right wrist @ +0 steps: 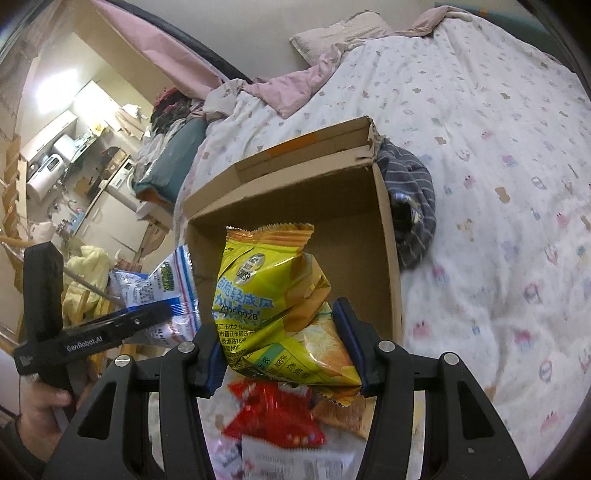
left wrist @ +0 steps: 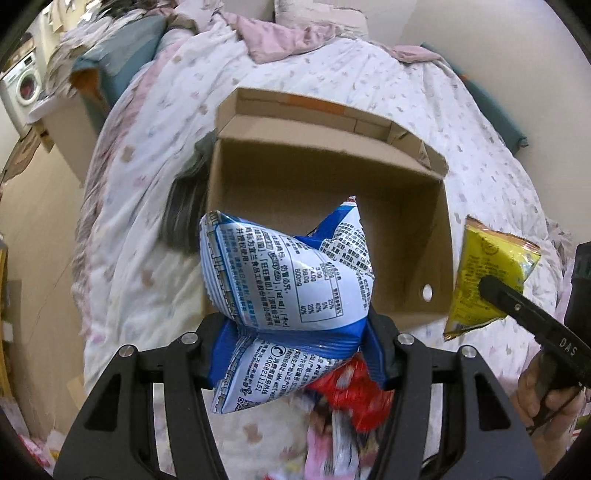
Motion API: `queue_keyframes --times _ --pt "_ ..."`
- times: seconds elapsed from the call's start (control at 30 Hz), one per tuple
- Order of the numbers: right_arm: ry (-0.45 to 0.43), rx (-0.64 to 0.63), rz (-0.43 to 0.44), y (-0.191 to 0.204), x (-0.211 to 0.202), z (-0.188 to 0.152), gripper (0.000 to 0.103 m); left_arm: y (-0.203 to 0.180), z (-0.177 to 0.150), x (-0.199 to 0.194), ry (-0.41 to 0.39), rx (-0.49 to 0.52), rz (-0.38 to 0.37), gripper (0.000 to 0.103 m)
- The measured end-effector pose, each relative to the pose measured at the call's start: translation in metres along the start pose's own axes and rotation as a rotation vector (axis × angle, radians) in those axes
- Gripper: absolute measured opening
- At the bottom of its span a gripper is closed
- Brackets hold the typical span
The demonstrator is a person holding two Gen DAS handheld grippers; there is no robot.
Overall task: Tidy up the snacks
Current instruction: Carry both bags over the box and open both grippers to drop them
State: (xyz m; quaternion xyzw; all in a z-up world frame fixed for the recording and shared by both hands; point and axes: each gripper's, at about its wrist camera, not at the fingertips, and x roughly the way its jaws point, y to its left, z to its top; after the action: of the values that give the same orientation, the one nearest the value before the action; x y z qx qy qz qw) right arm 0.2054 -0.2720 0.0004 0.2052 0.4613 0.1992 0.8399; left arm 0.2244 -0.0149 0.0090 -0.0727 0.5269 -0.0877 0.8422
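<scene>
Showing washing machine (left wrist: 26, 83) left view, striped cloth (right wrist: 413, 206) right view

The bed (left wrist: 388, 74) is covered with a white quilt (right wrist: 498, 184) printed with small pastel animals. An open cardboard box (left wrist: 441, 236) stands on the quilt. A dark striped cloth (right wrist: 417, 206) lies against one side of the box. A pink blanket (left wrist: 280, 37) and a pillow (right wrist: 332, 33) lie at the far end. Near the front edge, a few snack packets (right wrist: 273, 413) lie on the quilt.
</scene>
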Motion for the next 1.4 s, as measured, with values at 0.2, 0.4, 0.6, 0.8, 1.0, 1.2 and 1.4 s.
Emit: queue_keyframes --times 0.2,0.4,0.6,0.8,1.0,1.2,1.4 --pt "0.013 -0.043 -0.1 -0.001 0.029 0.015 0.054 -0.006 0.013 0.026 -0.054 0.027 0.035 0.055" --pt "0.015 -0.017 -0.08 -0.013 0.046 0.014 0.054 -0.024 0.016 0.042 -0.108 0.155 0.073 0.055" --pt "0.047 -0.058 -0.116 -0.009 0.06 0.009 0.055 -0.019 0.018 0.055 -0.074 0.137 0.061 0.055" --pt "0.084 -0.058 -0.109 -0.008 0.072 0.007 0.055 -0.016 0.016 0.058 -0.065 0.128 0.071 0.056" --pt "0.096 -0.047 -0.105 -0.01 0.076 0.007 0.056 -0.018 0.014 0.058 -0.061 0.142 0.087 0.057" --pt "0.098 -0.037 -0.098 -0.01 0.077 0.008 0.057 -0.017 0.014 0.053 -0.083 0.134 0.091 0.086" --pt "0.08 -0.021 -0.076 -0.014 0.073 0.007 0.057 -0.017 0.016 0.044 -0.104 0.131 0.088 0.087"
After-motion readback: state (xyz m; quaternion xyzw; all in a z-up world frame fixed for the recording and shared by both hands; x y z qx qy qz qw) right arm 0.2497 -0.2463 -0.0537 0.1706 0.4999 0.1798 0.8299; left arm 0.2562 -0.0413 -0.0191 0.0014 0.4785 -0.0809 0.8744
